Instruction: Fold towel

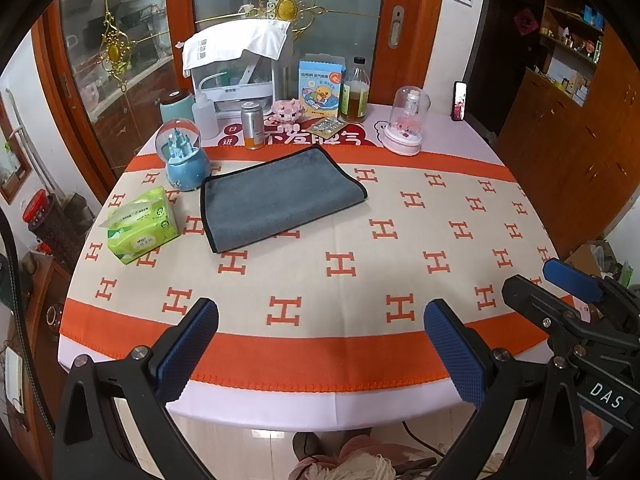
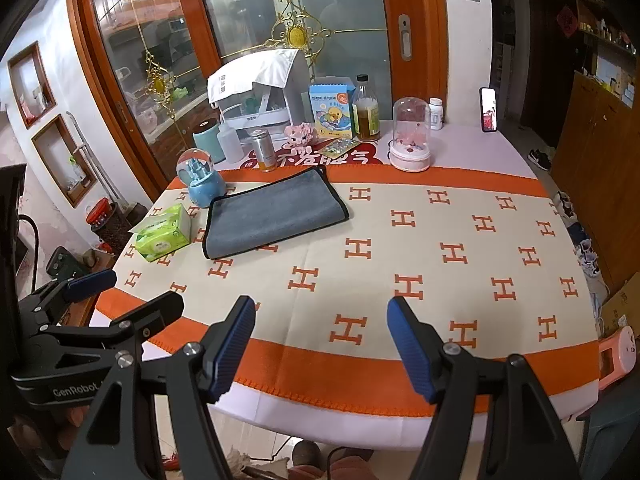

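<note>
A grey towel (image 1: 276, 196) with black trim lies folded flat on the far left part of the table; it also shows in the right wrist view (image 2: 274, 214). My left gripper (image 1: 320, 344) is open and empty, held at the table's near edge, well short of the towel. My right gripper (image 2: 320, 344) is open and empty too, at the near edge to the right of the left one. The right gripper's blue pads (image 1: 572, 280) show at the right of the left wrist view. The left gripper (image 2: 92, 284) shows at the left of the right wrist view.
The table carries an orange-and-cream cloth (image 1: 400, 240). A green tissue pack (image 1: 140, 226) and a blue snow globe (image 1: 184, 156) sit left of the towel. A can (image 1: 253, 125), bottles, a box, a glass dome (image 1: 406, 120) and a phone (image 1: 460, 101) line the back.
</note>
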`<control>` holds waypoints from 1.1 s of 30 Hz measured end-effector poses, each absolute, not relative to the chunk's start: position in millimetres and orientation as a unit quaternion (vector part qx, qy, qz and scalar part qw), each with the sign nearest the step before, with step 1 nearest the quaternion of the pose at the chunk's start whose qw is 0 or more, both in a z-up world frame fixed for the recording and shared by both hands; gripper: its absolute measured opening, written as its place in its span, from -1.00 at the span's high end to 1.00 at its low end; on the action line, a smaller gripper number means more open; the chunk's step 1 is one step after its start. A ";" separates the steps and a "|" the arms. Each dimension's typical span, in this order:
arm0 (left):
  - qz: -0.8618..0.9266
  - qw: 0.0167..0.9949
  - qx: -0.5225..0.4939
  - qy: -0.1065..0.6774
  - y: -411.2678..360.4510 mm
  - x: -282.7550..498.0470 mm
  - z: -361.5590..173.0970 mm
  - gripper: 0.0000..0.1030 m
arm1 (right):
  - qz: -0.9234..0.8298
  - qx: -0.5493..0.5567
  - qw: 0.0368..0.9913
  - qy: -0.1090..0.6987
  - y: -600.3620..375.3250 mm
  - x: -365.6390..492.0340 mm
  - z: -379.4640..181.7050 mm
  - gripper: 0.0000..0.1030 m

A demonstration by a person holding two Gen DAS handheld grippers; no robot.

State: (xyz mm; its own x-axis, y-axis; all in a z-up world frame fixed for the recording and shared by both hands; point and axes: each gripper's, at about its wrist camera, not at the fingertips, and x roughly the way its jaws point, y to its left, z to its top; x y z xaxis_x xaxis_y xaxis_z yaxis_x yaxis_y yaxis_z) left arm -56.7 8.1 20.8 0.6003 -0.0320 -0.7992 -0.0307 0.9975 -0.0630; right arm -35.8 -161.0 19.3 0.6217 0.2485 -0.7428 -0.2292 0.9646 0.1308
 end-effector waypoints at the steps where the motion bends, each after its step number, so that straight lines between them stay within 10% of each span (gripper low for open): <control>1: 0.000 0.894 -0.034 0.447 8.3 -56.3 20.9 -0.98 | 0.132 0.011 0.901 0.414 -161.0 -35.4 19.1 -0.34; 33: 0.007 0.890 -0.032 0.455 13.5 -51.3 13.2 -0.98 | 0.137 0.009 0.896 0.422 -156.2 -27.4 12.1 -0.34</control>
State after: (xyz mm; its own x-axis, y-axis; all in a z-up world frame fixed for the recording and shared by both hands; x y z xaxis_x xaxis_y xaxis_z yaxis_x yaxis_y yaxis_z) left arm -51.3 13.5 13.2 0.5860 -0.0179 -0.8101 -0.0410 0.9978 -0.0517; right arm -27.4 -156.2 12.1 0.6063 0.2541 -0.7536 -0.2381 0.9621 0.1328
